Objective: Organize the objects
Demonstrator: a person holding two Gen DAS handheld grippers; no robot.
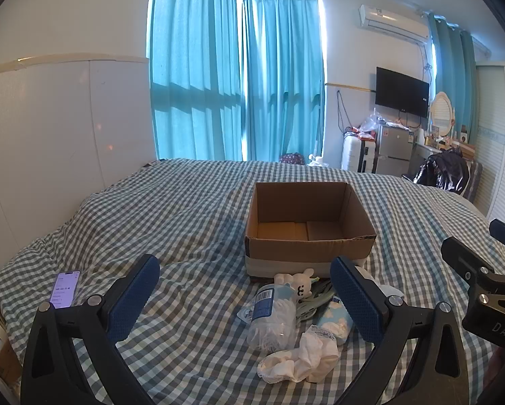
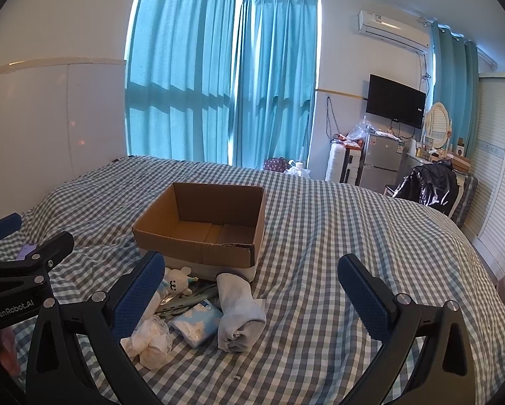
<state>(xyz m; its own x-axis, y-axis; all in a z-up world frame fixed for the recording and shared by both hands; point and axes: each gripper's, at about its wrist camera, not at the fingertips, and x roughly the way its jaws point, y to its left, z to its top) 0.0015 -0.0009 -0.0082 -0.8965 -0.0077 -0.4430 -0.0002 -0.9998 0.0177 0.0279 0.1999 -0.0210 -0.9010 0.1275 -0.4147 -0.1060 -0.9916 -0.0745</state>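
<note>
A lit phone lay at the far left on the checked bed, well apart from everything else. Next to the right, the left tool hung over the bed with its blue-padded fingers spread wide and nothing between them. Between and just beyond those fingers sat the small pile of things: a clear plastic bottle lying on its side, a crumpled white lace-edged sock nearest the camera, a pale blue tissue packet touching it on the right, and a little white plush toy on the far side, close against the box. The open cardboard box stood upright just behind the pile, its inside bare. From the right wrist view, a rolled white sock lay to the right of the packet, its far end touching the near wall of the box. Farther right, the right tool hovered above bare bedding, its fingers likewise wide apart and holding nothing.
</note>
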